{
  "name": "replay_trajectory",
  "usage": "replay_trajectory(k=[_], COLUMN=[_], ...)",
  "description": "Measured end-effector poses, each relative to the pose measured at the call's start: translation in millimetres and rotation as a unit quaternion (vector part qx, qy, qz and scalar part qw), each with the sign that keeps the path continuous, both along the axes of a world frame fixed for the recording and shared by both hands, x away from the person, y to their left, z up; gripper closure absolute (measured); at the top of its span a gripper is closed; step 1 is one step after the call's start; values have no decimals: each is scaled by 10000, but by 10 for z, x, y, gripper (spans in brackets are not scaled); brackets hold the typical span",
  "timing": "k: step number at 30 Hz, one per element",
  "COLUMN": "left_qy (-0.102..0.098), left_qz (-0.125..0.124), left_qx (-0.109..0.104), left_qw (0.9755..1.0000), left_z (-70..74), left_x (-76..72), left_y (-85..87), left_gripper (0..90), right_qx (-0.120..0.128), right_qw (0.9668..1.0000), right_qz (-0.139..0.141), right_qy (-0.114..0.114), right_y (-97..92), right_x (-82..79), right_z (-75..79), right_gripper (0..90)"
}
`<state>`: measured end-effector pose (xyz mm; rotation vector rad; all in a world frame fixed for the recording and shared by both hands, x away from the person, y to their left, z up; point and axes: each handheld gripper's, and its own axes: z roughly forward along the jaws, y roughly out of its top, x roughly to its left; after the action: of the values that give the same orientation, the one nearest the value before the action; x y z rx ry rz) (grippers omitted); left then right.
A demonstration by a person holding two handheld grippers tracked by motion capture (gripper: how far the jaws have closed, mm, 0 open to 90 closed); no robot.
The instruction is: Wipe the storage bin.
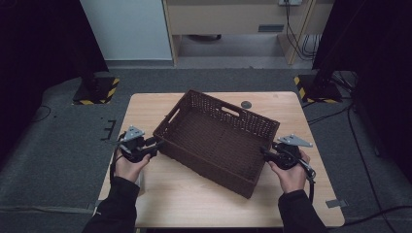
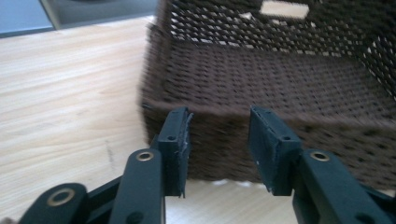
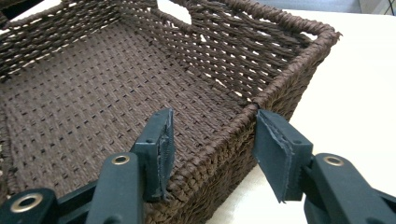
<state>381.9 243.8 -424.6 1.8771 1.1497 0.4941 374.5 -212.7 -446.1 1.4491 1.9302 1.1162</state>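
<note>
Dark brown rectangular woven wicker basket [image 1: 216, 141] sits skewed mid-table, one corner toward the near edge of the light wooden table [image 1: 194, 199]. We judge it light, stiff but slightly springy, with a rough, grippy weave; take it by the rim or the handle cutouts. Left gripper [image 2: 219, 144] is part open and off the wall, holding nothing. Right gripper [image 3: 212, 154] straddles the rim, pads not pressing.
</note>
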Motion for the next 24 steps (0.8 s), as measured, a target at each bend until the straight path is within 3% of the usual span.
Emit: replay_trajectory(k=[4, 6, 7, 10, 16, 19, 24], left_qy=[60, 85, 133, 83, 98, 156, 185], left_qz=[-83, -93, -102, -64, 62, 105, 80], left_qx=[106, 141, 183, 267, 170, 104, -55], left_qw=[9999, 9998, 9997, 9996, 9998, 9998, 9998], left_z=[-41, -58, -98, -117, -127, -127, -125], left_x=[31, 45, 80, 109, 279, 354, 258], left_y=[-105, -122, -157, -172, -161, -141, -138], left_gripper=[552, 552, 552, 555, 559, 553, 536], right_qx=[71, 30, -53, -83, -130, -166, -170], right_qw=[9999, 9998, 9996, 9995, 9996, 9998, 9997], right_qz=[147, 175, 134, 113, 83, 83, 49], right_qy=[-27, -77, -225, -281, -240, -109, -158], right_y=[-40, -57, -92, -166, -212, -192, -171], right_x=[-33, -30, -12, 52, 207, 243, 191], right_z=[29, 51, 89, 101, 71, 47, 38], right_gripper=[466, 463, 447, 429, 429, 442, 473])
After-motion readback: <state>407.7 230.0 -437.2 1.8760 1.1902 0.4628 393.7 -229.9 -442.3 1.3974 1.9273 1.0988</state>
